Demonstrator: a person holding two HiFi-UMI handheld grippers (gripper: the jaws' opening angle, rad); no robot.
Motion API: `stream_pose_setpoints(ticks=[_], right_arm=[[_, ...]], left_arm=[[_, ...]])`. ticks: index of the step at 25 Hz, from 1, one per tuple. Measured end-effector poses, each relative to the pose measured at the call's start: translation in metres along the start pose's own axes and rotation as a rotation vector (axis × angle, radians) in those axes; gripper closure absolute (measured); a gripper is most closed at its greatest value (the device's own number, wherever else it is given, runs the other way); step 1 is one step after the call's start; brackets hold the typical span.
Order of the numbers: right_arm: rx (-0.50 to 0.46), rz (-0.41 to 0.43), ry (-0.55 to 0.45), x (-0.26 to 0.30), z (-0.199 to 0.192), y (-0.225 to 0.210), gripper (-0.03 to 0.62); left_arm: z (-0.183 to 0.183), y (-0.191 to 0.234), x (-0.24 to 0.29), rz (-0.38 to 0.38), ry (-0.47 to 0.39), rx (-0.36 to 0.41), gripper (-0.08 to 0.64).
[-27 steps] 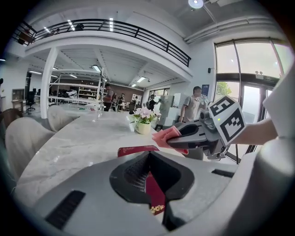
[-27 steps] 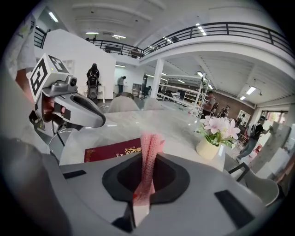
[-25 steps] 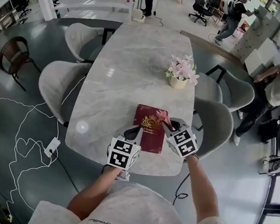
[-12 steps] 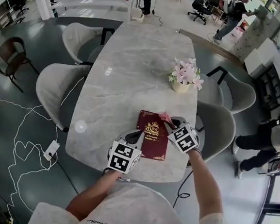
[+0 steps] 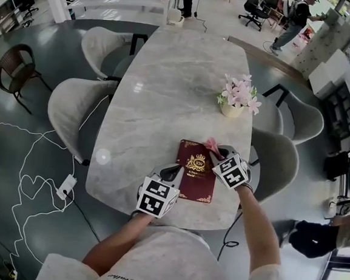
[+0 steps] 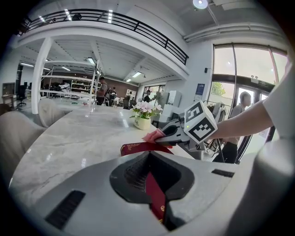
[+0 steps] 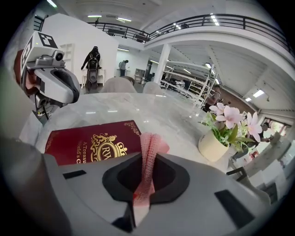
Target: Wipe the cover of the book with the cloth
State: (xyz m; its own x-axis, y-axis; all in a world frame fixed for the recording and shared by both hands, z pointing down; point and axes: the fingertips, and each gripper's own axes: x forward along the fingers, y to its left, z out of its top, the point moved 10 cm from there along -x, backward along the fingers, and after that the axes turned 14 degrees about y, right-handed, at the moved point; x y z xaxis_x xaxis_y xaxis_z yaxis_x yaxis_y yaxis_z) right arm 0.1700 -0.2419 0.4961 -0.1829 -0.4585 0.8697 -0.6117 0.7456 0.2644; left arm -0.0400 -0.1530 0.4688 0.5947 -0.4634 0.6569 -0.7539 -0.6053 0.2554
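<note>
Head view: right gripper (image 5: 216, 151) jaws pinch the cloth (image 5: 210, 145), left gripper (image 5: 173, 170) seemingly clamps the book (image 5: 197, 181) edge; drag cloth flat, lightly.

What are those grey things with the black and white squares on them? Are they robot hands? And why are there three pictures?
They are not robot hands. A person is holding them: two grippers, like big pincers with two jaws each. The squares are markers on cubes that belong to the grippers. One picture comes from a camera on the person's head, looking down at the marble table. The other two come from small cameras that ride on the grippers and look along their jaws. On the table are a dark red book with a gold crest and a pot of pink flowers. The left gripper pinches an edge of the book to hold it. The right gripper pinches a pink cloth, which is at the book's far corner, ready for wiping the cover.
</note>
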Motion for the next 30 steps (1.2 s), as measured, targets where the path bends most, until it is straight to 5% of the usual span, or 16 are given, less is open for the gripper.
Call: stream_pose_setpoints(ticks=[30], right_arm=[[0.023, 0.023, 0.024, -0.007, -0.009, 0.022, 0.574]], left_arm=[[0.0, -0.004, 0.009, -0.049, 0.009, -0.009, 0.552]])
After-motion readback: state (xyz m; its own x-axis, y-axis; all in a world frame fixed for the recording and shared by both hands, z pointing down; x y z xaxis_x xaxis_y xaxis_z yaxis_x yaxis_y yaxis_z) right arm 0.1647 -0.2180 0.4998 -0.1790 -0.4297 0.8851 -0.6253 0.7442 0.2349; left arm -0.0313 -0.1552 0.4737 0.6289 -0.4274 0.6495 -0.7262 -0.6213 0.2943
